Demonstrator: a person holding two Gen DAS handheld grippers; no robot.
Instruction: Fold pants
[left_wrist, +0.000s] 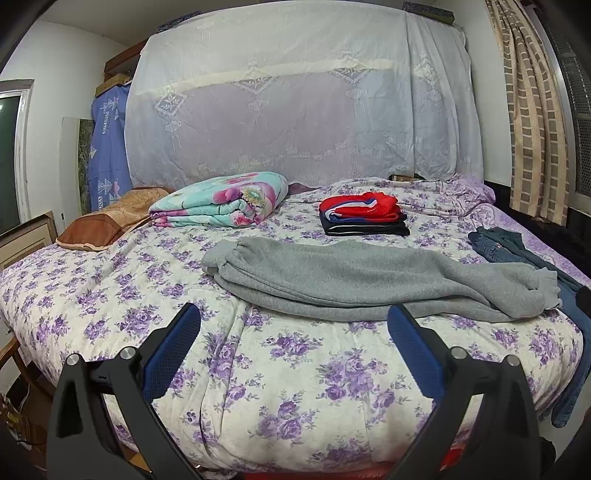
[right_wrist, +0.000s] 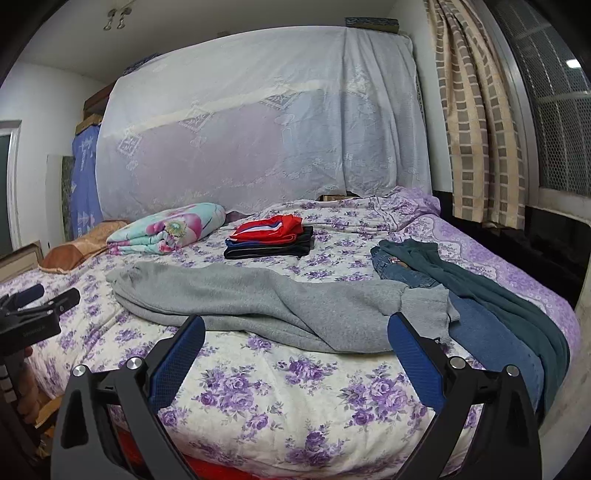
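Bedroom: bed against a draped back wall, window on the right.

The bed (left_wrist: 295, 369) carries a purple-flowered cover. Behind it hangs a white lace sheet (left_wrist: 295, 103) over tall furniture. A checked curtain (right_wrist: 476, 129) hangs beside a meshed window (right_wrist: 557, 110). Walls (left_wrist: 62, 62) are white; lighting is indoor.

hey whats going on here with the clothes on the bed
A person is holding a hand-held gripper in each hand, facing a bed to fold pants. Both the left hand-held gripper and the right hand-held gripper are open and hold nothing. Grey sweatpants lie stretched sideways near the front edge, not yet gripped. A folded stack of red and dark clothes sits further back, and jeans with a dark green garment wait on the right.
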